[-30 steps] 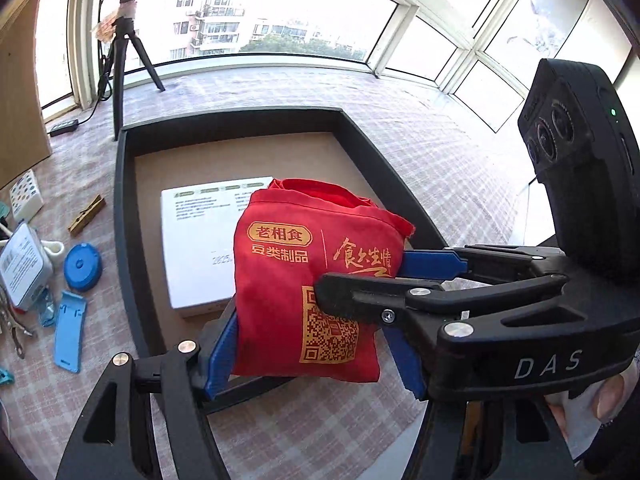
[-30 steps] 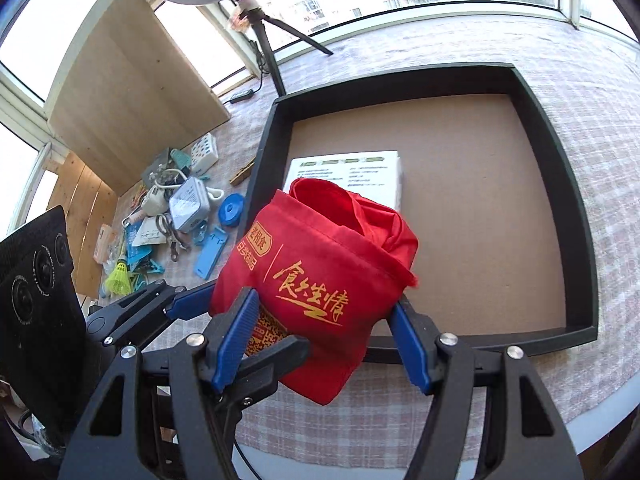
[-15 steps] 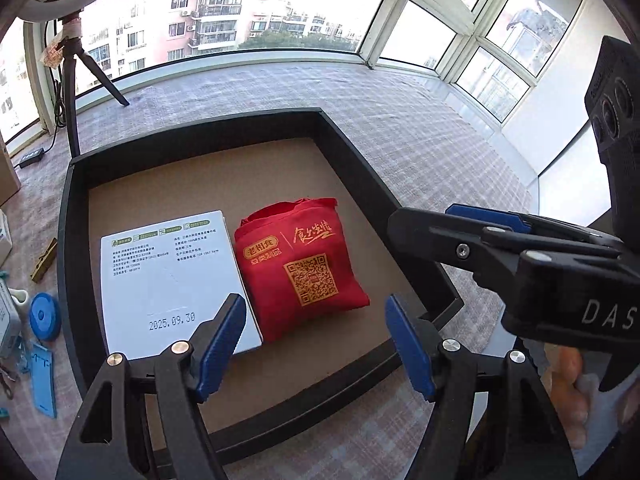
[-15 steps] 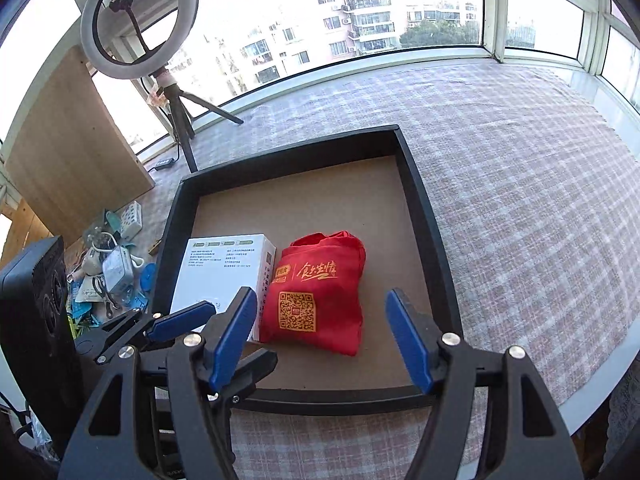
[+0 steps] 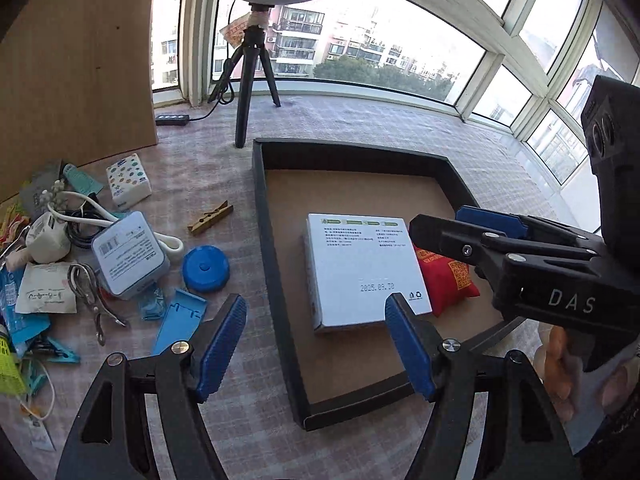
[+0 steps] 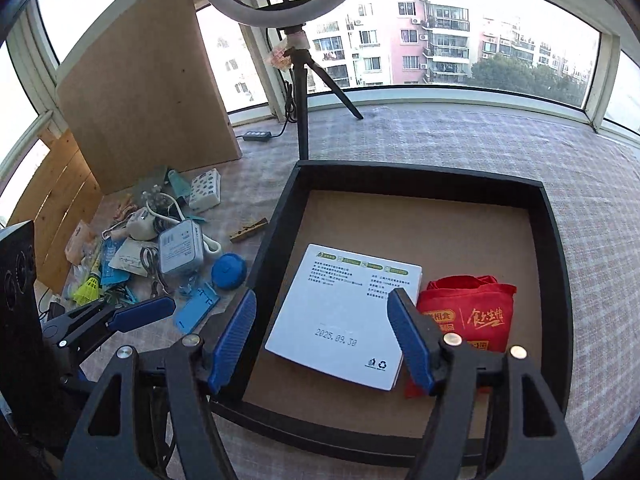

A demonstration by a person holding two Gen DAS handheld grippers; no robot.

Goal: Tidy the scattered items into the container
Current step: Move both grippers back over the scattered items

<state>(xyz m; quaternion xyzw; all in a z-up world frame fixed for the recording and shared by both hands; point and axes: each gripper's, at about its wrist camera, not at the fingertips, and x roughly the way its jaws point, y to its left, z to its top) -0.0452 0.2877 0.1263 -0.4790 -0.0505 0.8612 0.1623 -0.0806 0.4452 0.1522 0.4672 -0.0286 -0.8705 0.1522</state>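
Left wrist view: the left claw (image 5: 316, 344) stands spread wide with nothing between its blue pads, hanging above the near left wall of the container (image 5: 262, 216). The right claw (image 6: 322, 340) is likewise released and empty, seen in the right wrist view over the same black tray.

Inside the container lie a flat white box (image 5: 366, 268) and, just beside it toward the right of the frame, a red cloth bag (image 5: 448, 280). Neither is held.

Items not yet tidied occupy the left half of the frame on the checked desk (image 5: 248, 160): a blue round cap (image 5: 206, 269), a wooden clothespin (image 5: 211, 218), a pale blue square box (image 5: 130, 258), a blue plastic holder (image 5: 180, 318) and metal clippers (image 5: 90, 292), with cables and packets beyond.

Handling assessment (judged from appearance only): the cap looks light, rigid and smooth, best taken across its rim. The clothespin appears light and stiff, best gripped across its long sides. The packets look thin and limp, and may slip.
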